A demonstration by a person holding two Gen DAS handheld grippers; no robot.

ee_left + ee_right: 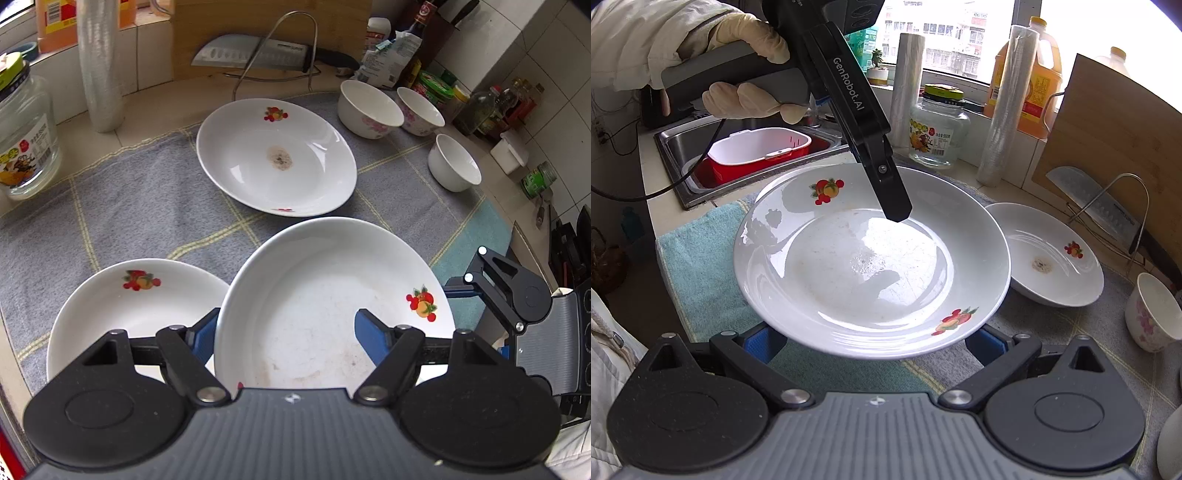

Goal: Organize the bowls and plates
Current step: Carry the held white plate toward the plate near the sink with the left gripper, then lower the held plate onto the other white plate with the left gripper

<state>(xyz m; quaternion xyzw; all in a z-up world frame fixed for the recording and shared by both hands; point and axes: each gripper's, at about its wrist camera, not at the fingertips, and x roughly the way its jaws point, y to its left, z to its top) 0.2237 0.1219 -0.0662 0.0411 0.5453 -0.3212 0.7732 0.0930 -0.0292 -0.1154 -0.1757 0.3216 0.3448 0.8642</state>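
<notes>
Frankly, a good deal is hiding from me. The held plate (332, 295) is covering the tips of my right gripper (875, 343), only two blue pads are peeking out under its near rim, and I cannot tell whether they are pressing on it. My left gripper (291, 325) is pinching that plate's rim: one blue pad is sitting inside the dish while the other is disappearing behind the outer wall. From the right wrist view one of its black fingers is reaching over the far rim, with my gloved hand (750, 66) wrapping the handle (the sleeve is running out of the picture).

The plate is hanging between the two grippers above the teal towel (698, 258) and the grey checked cloth (147, 206), glossy white glazed ware, round and shallow, with fruit prints on the rim and faint brownish marks in the well. It is overlapping the edge of the near plate (129, 306), whose lower part my gripper is cutting off.

I am counting three plates, the third being the far plate (277, 158) with a brown spot at its centre, and three bowls: a flowered bowl (369, 109), a second flowered bowl (421, 110), a plain bowl (454, 162).
</notes>
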